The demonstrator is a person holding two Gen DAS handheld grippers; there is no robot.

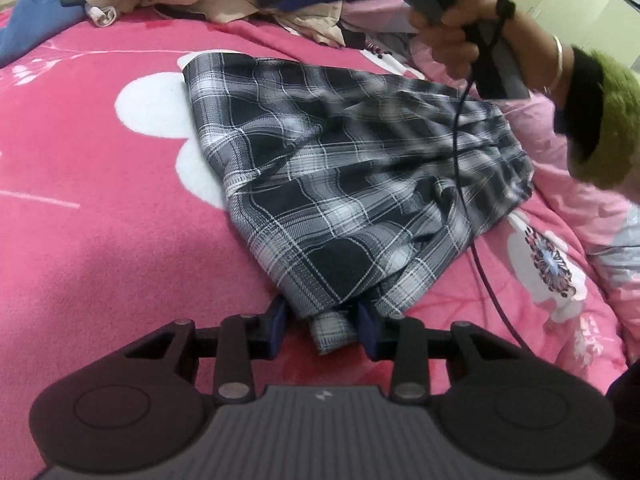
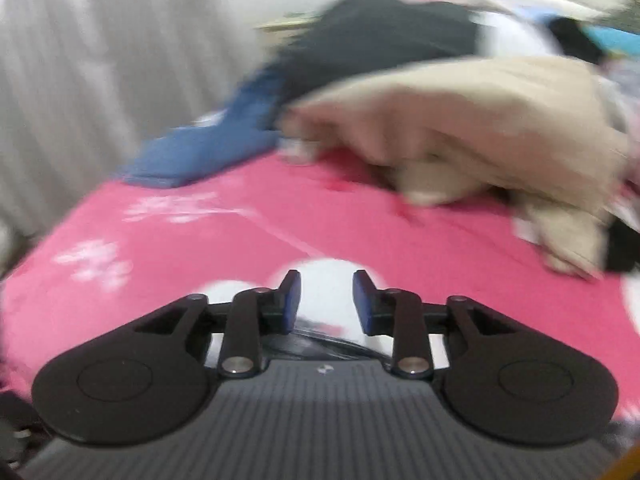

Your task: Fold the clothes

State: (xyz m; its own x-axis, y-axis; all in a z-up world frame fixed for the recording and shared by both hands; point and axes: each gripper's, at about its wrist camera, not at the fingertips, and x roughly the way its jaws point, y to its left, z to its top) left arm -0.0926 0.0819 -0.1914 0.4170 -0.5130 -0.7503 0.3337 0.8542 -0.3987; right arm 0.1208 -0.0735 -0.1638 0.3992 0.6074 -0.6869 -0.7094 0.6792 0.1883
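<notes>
A black, grey and white plaid garment [image 1: 340,168] lies rumpled on the pink blanket [image 1: 100,240]. Its near corner sits between the blue pads of my left gripper [image 1: 323,320]. The jaws stand partly apart and a strip of blanket shows beside the left pad, so I do not see them pressing. In the right wrist view my right gripper [image 2: 326,284] hovers open over a white flower print, with nothing between its fingers. That view is blurred by motion. A hand [image 1: 452,36] holds the right gripper's handle above the garment's far right side.
A heap of other clothes lines the far side of the bed: a beige piece [image 2: 460,128], a blue one [image 2: 200,152] and a dark one [image 2: 372,36]. A black cable [image 1: 464,168] hangs across the plaid garment. Lighter pink bedding [image 1: 580,208] lies at the right, and a grey curtain [image 2: 80,60] hangs at the left.
</notes>
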